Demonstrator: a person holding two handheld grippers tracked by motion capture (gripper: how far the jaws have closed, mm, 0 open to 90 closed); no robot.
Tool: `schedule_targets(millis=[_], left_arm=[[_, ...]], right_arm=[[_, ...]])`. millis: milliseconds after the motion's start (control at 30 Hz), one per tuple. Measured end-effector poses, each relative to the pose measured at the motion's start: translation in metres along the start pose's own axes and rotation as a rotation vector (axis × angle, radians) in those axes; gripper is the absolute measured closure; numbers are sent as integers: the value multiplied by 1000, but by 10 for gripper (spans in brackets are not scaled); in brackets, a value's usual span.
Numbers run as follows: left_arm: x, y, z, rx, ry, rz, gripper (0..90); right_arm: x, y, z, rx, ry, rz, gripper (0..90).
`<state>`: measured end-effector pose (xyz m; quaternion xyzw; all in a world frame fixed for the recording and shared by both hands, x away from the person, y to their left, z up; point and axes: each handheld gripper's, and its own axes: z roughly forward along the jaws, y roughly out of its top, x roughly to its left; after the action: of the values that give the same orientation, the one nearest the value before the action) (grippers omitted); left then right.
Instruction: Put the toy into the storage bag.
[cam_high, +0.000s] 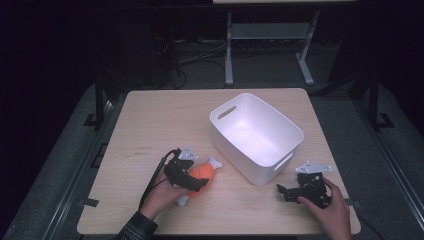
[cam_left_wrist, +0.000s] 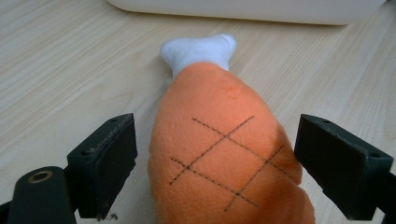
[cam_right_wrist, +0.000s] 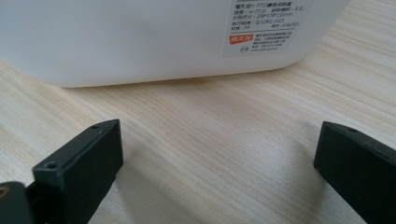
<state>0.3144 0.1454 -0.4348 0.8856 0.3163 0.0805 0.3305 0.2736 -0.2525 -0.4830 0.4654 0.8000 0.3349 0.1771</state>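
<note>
Black jaws of the left gripper (cam_left_wrist: 212, 158) stand spread on either side of the orange plush drumstick (cam_left_wrist: 224, 154), not yet closed on it; the toy lies on the table (cam_high: 150, 125) just left of the empty white tub (cam_high: 256, 136), so grasp, lift and drop all remain. Right gripper (cam_high: 300, 190), spread and empty, rests by the tub's near corner, close to the table's front edge; open tabletop lies left and behind.
</note>
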Motion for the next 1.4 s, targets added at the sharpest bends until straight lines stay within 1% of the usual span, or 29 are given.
schedule_targets(millis=[33, 267, 400, 500, 567, 700, 733, 933, 1100, 1233, 1267, 1400], left_arm=[[0, -1, 1, -5, -4, -4, 125], [-3, -3, 11, 28, -41, 0, 125], [-4, -4, 14, 40, -50, 10, 126], [-5, -5, 18, 74, -51, 26, 126], [-6, -6, 19, 78, -53, 23, 131], [-5, -5, 18, 75, -57, 26, 139], [-6, -5, 17, 73, -58, 22, 148], [-4, -5, 14, 68, -56, 30, 216], [-4, -5, 14, 65, -62, 31, 244], [-3, -5, 13, 72, -70, 43, 251], [-3, -5, 12, 76, -73, 52, 252], [-1, -4, 11, 74, -86, 63, 253]], right_arm=[[0, 0, 0, 0, 0, 1, 7], [0, 0, 0, 0, 0, 0, 7], [0, 0, 0, 0, 0, 0, 7], [0, 0, 0, 0, 0, 0, 7], [0, 0, 0, 0, 0, 0, 7], [0, 0, 0, 0, 0, 0, 7], [0, 0, 0, 0, 0, 0, 7], [0, 0, 0, 0, 0, 0, 7], [0, 0, 0, 0, 0, 0, 7], [0, 0, 0, 0, 0, 0, 7], [0, 0, 0, 0, 0, 0, 7], [0, 0, 0, 0, 0, 1, 7]])
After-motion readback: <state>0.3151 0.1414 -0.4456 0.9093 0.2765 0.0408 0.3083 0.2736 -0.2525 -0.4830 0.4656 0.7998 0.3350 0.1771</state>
